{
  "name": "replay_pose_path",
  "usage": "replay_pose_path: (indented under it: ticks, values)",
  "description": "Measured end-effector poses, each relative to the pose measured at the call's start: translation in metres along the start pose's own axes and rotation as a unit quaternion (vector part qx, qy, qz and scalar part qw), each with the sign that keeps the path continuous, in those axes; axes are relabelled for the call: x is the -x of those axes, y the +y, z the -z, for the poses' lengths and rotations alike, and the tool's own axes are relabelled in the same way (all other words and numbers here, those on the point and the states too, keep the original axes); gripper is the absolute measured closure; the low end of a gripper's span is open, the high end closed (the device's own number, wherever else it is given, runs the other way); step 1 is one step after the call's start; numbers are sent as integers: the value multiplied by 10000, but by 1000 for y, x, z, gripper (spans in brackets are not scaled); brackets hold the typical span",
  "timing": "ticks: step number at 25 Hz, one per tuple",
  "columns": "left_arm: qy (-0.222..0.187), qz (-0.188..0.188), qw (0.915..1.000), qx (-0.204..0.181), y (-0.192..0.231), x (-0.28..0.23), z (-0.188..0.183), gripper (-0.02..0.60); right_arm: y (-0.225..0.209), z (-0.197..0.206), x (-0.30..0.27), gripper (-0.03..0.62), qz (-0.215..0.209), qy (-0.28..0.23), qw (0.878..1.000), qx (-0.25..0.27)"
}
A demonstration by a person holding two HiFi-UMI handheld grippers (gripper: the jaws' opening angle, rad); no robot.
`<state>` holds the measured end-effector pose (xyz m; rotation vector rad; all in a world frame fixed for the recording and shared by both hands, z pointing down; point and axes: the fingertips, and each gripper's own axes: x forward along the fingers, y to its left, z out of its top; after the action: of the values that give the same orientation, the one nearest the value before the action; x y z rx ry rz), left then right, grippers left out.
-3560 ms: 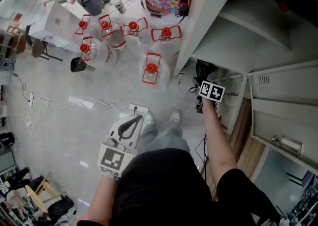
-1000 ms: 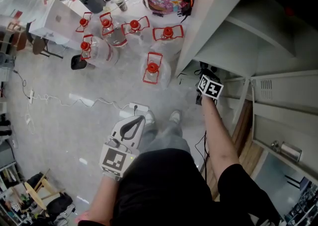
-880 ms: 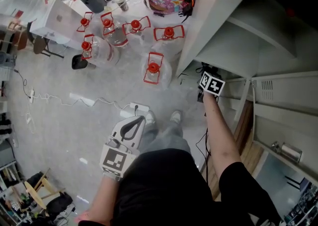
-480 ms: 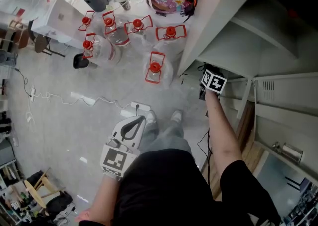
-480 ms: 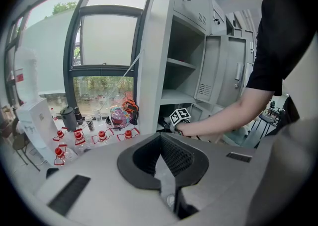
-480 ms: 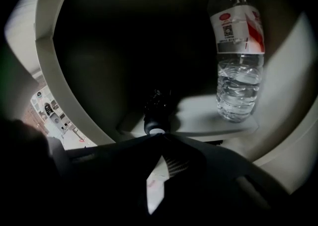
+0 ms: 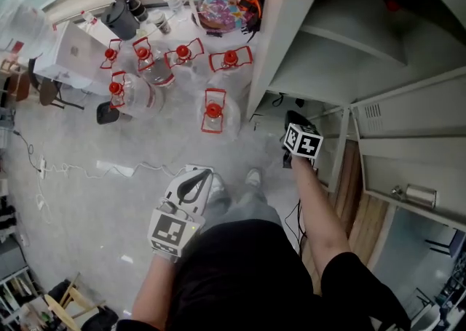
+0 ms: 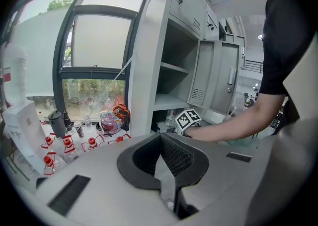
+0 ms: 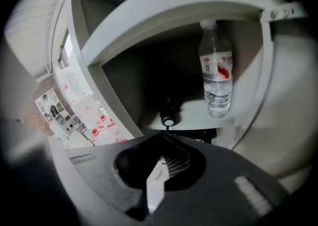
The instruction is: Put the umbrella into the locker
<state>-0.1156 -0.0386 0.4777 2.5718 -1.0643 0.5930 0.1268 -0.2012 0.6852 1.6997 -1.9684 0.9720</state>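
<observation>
The right tool (image 9: 161, 143) and left tool (image 8: 160, 140) are pressed together, empty. A dark thing, maybe the umbrella (image 9: 168, 112), lies on the locker shelf (image 9: 196, 116) near a bottle (image 9: 216, 83).

Daylight from the window (image 8: 94, 56) lights the pale floor (image 7: 87, 191) evenly, with soft, short shadows. The locker (image 7: 342, 53) interior is dim and darkens to near black in its upper recess. Both gripper views show strong fisheye bowing and black vignetted corners; the right gripper view is darker and slightly soft, though the water bottle (image 9: 216, 78) is legible.
</observation>
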Motion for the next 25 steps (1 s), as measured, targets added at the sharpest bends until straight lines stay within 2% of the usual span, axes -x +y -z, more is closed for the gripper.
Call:
replay_pose_path:
  ticks: [5,15,20,25]
  values:
    - [-155,301,9993,-129,-4,-14,-13,574,11,-5,52,595,-10,-212,9992,334]
    - [-416,728,9963,-193,-11,-22,-44,574,65,-30,170,595,-419,-761,9956,361]
    - [-677,920,9928,-361,-18,-20,-66,574,90,-53,220,595,-598,-1199,9888,657]
    - [-910,1029,9893,-487,-20,-9,-89,574,107,-81,263,595,-574,-1675,9794,970]
